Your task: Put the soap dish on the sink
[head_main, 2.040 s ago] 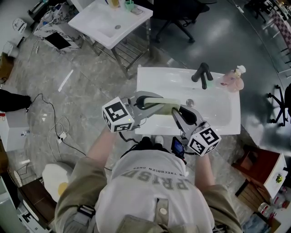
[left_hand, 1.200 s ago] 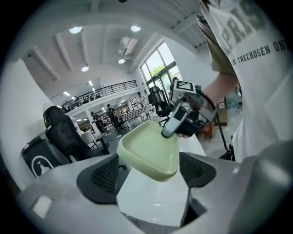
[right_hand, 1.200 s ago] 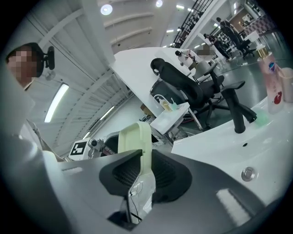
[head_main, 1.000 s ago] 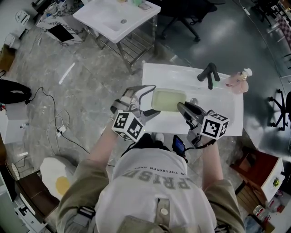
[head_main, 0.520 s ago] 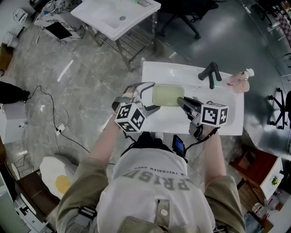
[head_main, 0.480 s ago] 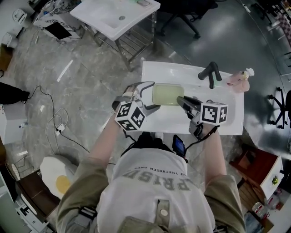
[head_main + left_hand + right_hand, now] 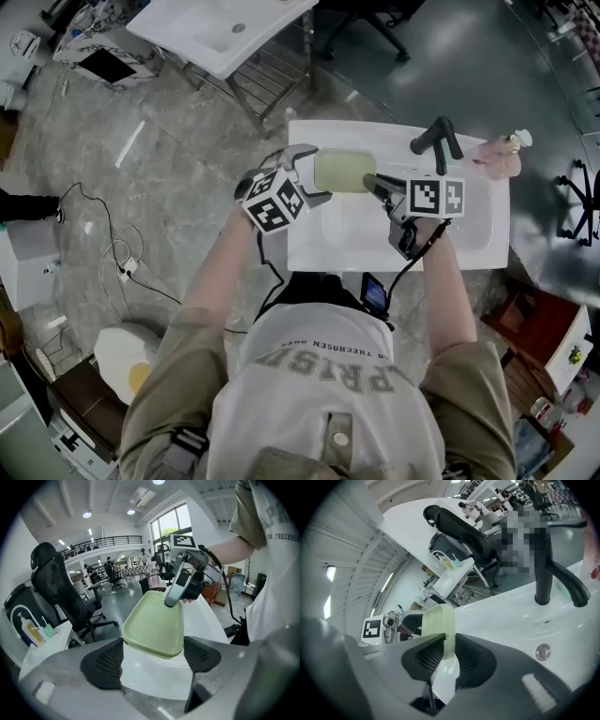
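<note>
Over the far left corner of the sink (image 7: 469, 239), the soap dish (image 7: 344, 171) hangs between your two tools. I cannot tell whether its underside already touches the white deck. Your right gripper (image 7: 370, 181) is clenched on the dish's right rim, one jaw inside the wall and one outside. Your left gripper (image 7: 314, 175) has its jaws spread wide across the dish's left end. The pad tips look to bear on both long sides, so I read it as gripping too.

Judge the dish as light, stiff and glossy: a hard shallow tray that will not flex. It may slide in the pads and could chip or clatter if dropped on the hard sink. The rim is the only real hold, so pinch at the wall and carry the tray level.

The sink's left edge lies just beside the left jaws, with floor below, so do not drift outward. The faucet (image 7: 434, 142) stands at the back edge, near the right gripper. A pink bottle (image 7: 495, 161) sits at the far right corner, well apart. The deck at the far left corner seems open.
</note>
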Available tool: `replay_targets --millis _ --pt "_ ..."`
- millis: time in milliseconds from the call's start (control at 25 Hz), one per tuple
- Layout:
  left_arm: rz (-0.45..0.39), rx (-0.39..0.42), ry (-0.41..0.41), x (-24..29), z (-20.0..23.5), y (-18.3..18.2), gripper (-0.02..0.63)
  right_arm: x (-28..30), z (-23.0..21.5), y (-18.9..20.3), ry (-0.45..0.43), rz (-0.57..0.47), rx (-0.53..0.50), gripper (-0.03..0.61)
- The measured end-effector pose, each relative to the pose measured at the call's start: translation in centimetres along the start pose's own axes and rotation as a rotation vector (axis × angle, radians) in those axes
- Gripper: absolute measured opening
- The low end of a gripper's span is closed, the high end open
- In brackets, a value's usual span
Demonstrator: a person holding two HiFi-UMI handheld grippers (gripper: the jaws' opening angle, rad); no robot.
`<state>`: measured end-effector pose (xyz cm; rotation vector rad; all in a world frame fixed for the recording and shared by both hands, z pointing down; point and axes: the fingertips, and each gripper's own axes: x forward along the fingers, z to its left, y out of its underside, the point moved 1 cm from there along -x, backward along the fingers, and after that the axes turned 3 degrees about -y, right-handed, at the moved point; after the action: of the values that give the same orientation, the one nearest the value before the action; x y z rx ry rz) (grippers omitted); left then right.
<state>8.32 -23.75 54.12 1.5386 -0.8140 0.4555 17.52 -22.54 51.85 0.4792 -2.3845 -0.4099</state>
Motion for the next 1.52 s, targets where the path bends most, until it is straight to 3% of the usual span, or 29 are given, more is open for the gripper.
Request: replay_targets --millis 680,1520 --pt "0.149 -0.045 0.138 6.5 3.1 4.6 0.418 5.3 -6.0 -1.1 0.088 0.091 0.117 0.071" --pt "0.347 -0.096 0.195 10.1 4.8 7.9 0.413 9.0 -9.7 -1.6 0.133 0.192 0.159 0.071"
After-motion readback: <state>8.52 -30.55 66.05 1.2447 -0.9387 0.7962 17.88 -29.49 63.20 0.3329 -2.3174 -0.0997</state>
